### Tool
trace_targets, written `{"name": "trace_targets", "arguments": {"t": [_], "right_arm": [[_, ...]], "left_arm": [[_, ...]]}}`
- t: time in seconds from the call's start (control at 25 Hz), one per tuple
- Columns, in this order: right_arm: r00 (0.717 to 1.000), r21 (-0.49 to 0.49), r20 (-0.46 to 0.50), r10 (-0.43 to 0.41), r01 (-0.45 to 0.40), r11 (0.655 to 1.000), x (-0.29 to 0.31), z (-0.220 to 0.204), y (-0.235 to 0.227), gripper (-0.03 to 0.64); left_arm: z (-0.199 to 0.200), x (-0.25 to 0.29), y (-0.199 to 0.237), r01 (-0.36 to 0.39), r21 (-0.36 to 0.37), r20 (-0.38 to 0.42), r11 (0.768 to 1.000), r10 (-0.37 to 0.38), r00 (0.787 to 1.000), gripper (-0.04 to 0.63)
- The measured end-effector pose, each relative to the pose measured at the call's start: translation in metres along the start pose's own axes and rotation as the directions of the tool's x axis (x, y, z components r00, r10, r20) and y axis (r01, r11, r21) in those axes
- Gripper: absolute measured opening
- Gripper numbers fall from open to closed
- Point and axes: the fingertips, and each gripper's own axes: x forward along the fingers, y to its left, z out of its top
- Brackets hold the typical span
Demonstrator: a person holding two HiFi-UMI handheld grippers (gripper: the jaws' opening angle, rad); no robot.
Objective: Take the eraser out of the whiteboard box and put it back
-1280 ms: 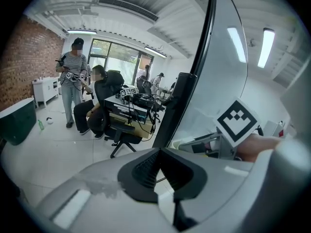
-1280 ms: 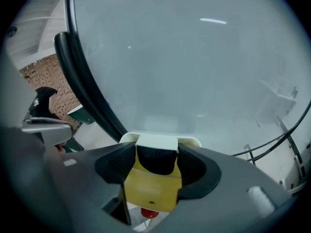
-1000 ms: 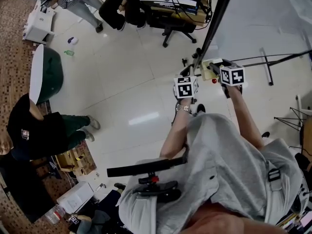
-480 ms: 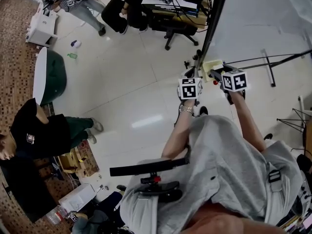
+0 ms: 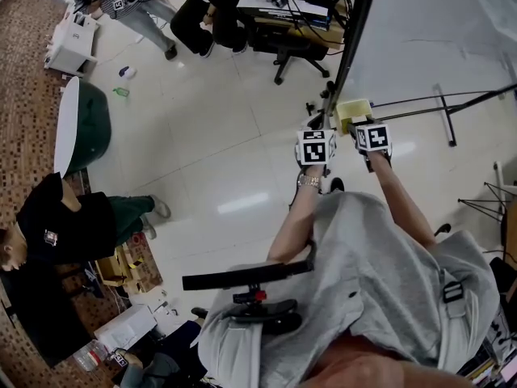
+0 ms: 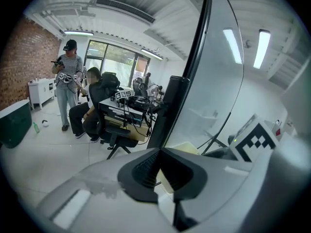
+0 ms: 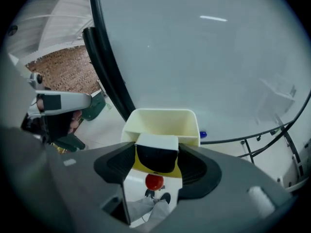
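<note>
The whiteboard box (image 7: 160,122) is a pale cream tray fixed at the bottom edge of the glossy whiteboard (image 7: 204,57). In the right gripper view it lies just beyond the jaws. My right gripper (image 7: 156,152) is shut on the eraser (image 7: 155,160), a block with a white top, black felt and a yellow side, held at the box's near rim. A small red object (image 7: 154,181) shows below it. In the head view the box (image 5: 352,108) sits just ahead of my right gripper (image 5: 372,137). My left gripper (image 5: 315,146) hovers beside it, and the left gripper (image 6: 159,152) looks shut and empty.
A black post (image 5: 355,31) frames the whiteboard's left edge. Thin black stand legs (image 5: 440,111) cross the floor to the right. An office chair (image 5: 295,43), a cluttered desk and several people are at the far side. A person in black (image 5: 73,217) sits at the left.
My right gripper has moved left with the eraser, closer to the box and to the left gripper. The left gripper has barely moved.
</note>
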Motion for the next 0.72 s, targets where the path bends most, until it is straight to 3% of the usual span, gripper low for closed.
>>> {"name": "trace_targets", "arguments": {"t": [0.32, 0.52, 0.6, 0.72], "right_arm": [[0.993, 0.015, 0.112, -0.028, 0.026, 1.0, -0.032, 0.02, 0.008, 0.291], [0.971, 0.024, 0.227, -0.077, 0.073, 0.997, -0.074, 0.019, 0.007, 0.282], [0.964, 0.04, 0.255, -0.079, 0.071, 0.997, -0.085, 0.014, 0.008, 0.251], [0.955, 0.031, 0.293, -0.052, 0.045, 0.999, -0.097, 0.01, 0.015, 0.13]], "left_arm": [[-0.01, -0.01, -0.007, 0.024, 0.004, -0.005, 1.0, -0.024, 1.0, 0.005], [-0.035, -0.009, -0.042, 0.06, 0.024, -0.018, 0.998, -0.059, 0.998, 0.005], [-0.041, -0.009, -0.057, 0.068, 0.032, -0.02, 0.997, -0.068, 0.998, 0.005], [-0.041, -0.019, -0.067, 0.049, 0.049, -0.011, 0.998, -0.049, 0.999, 0.005]]}}
